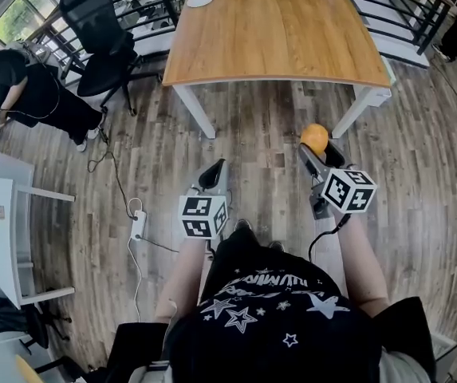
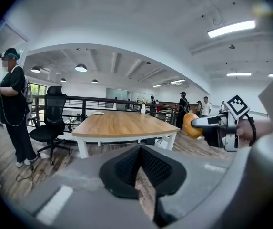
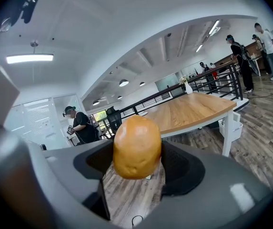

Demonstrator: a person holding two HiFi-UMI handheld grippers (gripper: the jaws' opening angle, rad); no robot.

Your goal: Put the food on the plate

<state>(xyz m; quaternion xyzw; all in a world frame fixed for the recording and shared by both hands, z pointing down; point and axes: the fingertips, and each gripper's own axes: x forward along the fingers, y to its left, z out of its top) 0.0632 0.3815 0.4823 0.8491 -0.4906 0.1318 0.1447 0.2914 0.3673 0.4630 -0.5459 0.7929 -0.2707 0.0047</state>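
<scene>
Two tools hover above the floor in the head view; the right tool grips the food, well apart from the plate on the surface. Left gripper view: the left tool has its jaws together. Right gripper view: both pads press the food.

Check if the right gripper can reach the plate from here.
Probably not: the right gripper, holding the food, hovers over floor short of the table, and the plate sits at its far end.
</scene>
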